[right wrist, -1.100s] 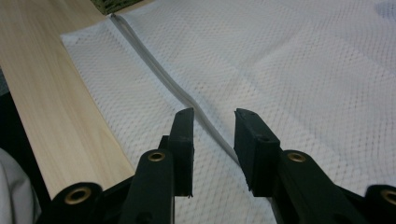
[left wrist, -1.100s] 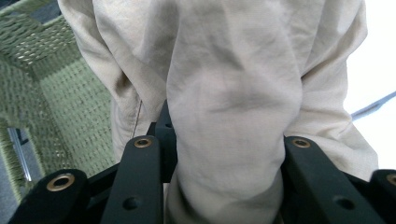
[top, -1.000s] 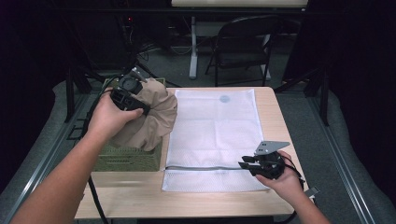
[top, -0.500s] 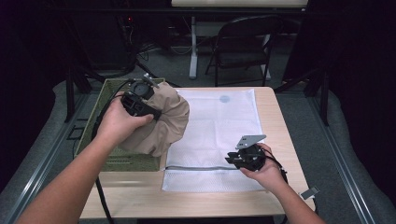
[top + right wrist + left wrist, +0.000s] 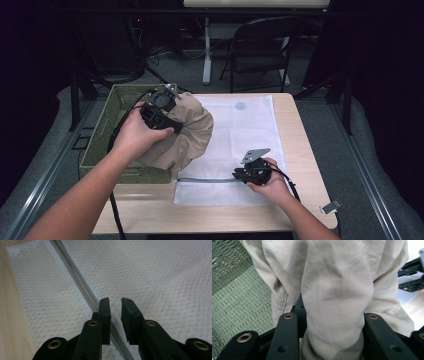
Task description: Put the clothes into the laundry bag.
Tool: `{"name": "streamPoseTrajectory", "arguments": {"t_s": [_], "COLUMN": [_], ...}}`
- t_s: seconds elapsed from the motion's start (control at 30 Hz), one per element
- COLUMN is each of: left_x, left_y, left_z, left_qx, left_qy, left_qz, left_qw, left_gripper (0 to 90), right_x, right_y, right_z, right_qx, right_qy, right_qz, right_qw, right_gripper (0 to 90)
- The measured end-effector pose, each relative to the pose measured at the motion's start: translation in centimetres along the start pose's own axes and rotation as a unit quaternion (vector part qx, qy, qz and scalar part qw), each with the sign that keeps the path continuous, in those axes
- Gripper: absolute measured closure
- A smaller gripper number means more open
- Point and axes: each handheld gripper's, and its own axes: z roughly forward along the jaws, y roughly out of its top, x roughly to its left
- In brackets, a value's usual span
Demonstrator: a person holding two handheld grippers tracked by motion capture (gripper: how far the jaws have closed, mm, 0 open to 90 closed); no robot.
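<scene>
Beige cloth garment (image 5: 182, 135) hangs bunched in your left gripper (image 5: 332, 322), jaws pinched on it, above the green woven basket (image 5: 107, 120) and the near-left edge of the white mesh laundry bag (image 5: 240, 135). Your right gripper (image 5: 115, 312), jaws nearly together and just closing, empty, sits over the zipper (image 5: 75, 272). Next, I judge: pinch that edge and lift it open

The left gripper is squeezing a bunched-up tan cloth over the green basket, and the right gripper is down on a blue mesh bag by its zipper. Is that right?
Almost. The mesh bag is white, not blue; the high view and the right gripper view show it. The rest holds: the left gripper squeezes the bunched tan cloth at the green basket, and the right gripper is down by the zipper.
</scene>
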Motion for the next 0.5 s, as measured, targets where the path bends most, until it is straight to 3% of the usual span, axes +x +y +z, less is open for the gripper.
{"name": "streamPoseTrajectory", "arguments": {"t_s": [0.5], "left_x": [-0.7], "left_y": [-0.2], "left_z": [0.8], "left_qx": [0.008], "left_qy": [-0.005], "left_qz": [0.011], "left_qw": [0.9999], "left_gripper": [63.7], "right_x": [0.0], "right_y": [-0.8], "right_z": [1.3], "right_qx": [0.012], "right_qy": [-0.006], "right_qz": [-0.008], "right_qw": [0.9999], "right_gripper": [74.5]}}
